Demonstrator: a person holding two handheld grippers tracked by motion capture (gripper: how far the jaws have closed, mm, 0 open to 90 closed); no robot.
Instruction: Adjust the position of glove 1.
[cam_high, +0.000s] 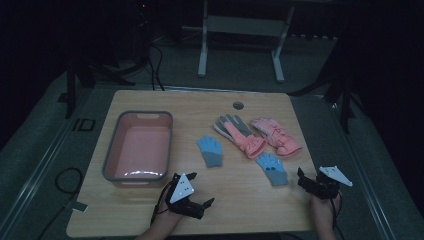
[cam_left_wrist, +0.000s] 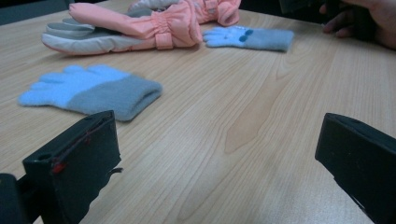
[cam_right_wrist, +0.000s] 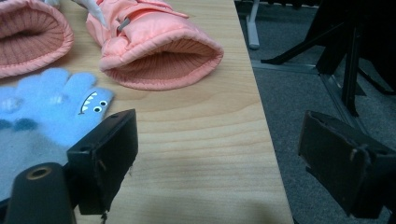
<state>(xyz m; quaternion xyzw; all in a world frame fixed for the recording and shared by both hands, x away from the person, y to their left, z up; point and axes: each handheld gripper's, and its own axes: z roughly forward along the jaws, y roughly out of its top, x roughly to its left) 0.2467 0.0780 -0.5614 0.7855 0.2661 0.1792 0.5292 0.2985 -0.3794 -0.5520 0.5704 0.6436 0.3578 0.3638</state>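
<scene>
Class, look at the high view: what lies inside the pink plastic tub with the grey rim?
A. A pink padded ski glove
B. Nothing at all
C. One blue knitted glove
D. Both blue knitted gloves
B: the pink plastic tub shows only its bare bottom, while the blue knitted gloves and the pink padded ski gloves all lie on the wooden table.

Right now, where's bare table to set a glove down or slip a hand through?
Free: the front strip of the wooden table between the left tongs and right tongs; the back strip behind the pink plastic bin. Crowded: right of centre, where two pink padded gloves and two blue knit gloves lie close together.
</scene>
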